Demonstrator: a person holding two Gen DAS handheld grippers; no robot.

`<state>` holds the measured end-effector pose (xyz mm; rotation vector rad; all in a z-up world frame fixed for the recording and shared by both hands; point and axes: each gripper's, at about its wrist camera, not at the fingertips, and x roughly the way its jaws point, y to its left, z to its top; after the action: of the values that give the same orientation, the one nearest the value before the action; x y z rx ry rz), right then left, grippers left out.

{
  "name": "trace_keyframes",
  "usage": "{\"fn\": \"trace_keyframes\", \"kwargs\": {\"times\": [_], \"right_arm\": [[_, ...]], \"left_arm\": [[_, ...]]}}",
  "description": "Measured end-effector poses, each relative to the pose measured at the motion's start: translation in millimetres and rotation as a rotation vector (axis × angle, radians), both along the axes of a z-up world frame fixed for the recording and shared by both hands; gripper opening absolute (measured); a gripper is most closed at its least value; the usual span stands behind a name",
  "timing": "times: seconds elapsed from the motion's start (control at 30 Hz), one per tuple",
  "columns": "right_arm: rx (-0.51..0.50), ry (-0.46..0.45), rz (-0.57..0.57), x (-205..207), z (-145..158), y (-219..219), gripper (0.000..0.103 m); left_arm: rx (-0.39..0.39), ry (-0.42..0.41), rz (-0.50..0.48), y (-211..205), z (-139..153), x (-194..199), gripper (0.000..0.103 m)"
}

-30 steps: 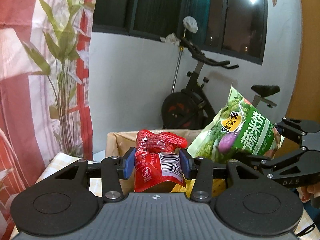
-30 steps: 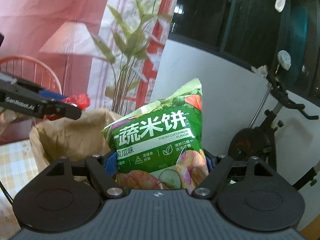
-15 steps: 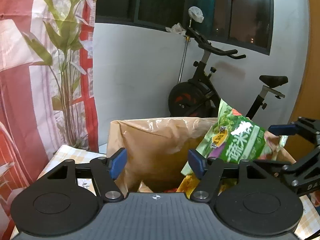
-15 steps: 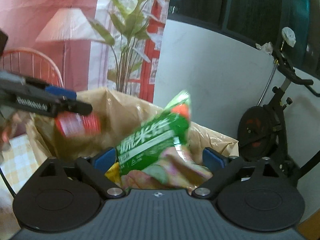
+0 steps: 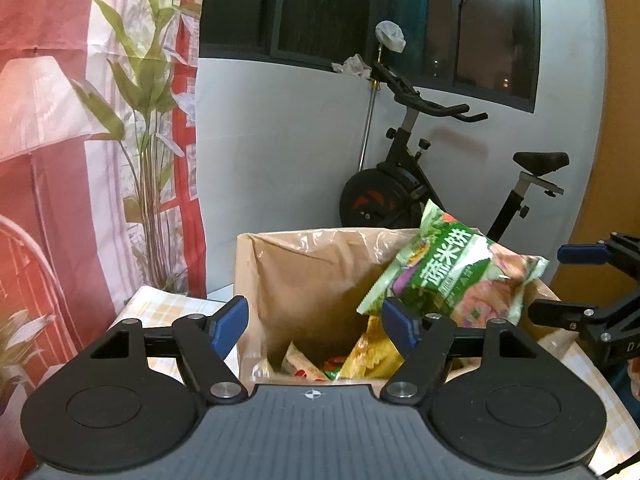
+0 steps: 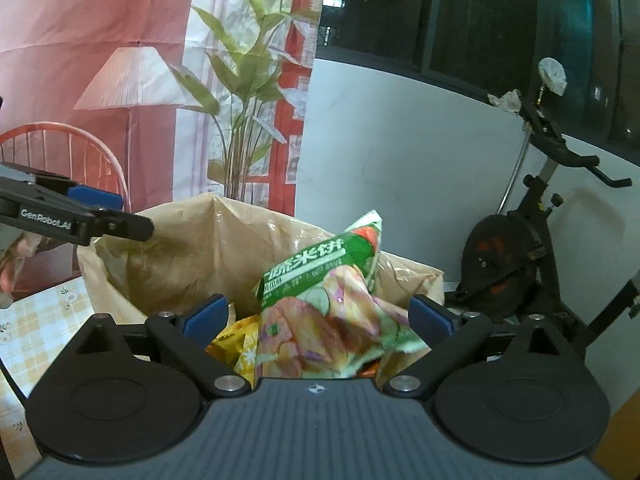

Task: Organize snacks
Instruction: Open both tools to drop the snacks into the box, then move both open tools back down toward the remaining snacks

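Note:
A cardboard box lined with a brown bag (image 5: 304,272) (image 6: 180,248) stands on the table and holds several snack packets. A green rice-cracker bag (image 5: 452,280) (image 6: 320,280) lies loose on top, leaning on the box's right rim. Below it lie a yellow packet (image 5: 376,352) (image 6: 232,340) and a red-orange packet (image 5: 304,364). My left gripper (image 5: 314,320) hovers before the box; its jaws are opening, with nothing between them. My right gripper (image 6: 318,316) is open. The green bag lies beyond its pads, untouched. Its fingers (image 5: 560,312) show at the right of the left wrist view.
An exercise bike (image 5: 400,192) (image 6: 520,248) stands behind the box against a white wall. A printed curtain (image 5: 80,120) hangs at the left. The checked tablecloth (image 6: 44,312) shows beside the box. A hand (image 6: 6,276) is at the left edge.
Both grippers opened and let go. The red packet dropped into the box, and the green bag fell onto the contents. Both grippers drew back a little.

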<state>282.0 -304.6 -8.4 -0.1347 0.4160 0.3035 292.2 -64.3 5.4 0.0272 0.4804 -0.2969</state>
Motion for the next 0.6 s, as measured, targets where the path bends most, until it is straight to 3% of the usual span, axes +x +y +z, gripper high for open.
{"fn": "trace_keyframes", "kwargs": {"times": [0.6], "right_arm": [[0.044,0.015,0.027,-74.0,-24.0,-10.8,0.099]], "left_arm": [[-0.04,0.029,0.065,23.4,-16.5,-66.9,0.076]]}}
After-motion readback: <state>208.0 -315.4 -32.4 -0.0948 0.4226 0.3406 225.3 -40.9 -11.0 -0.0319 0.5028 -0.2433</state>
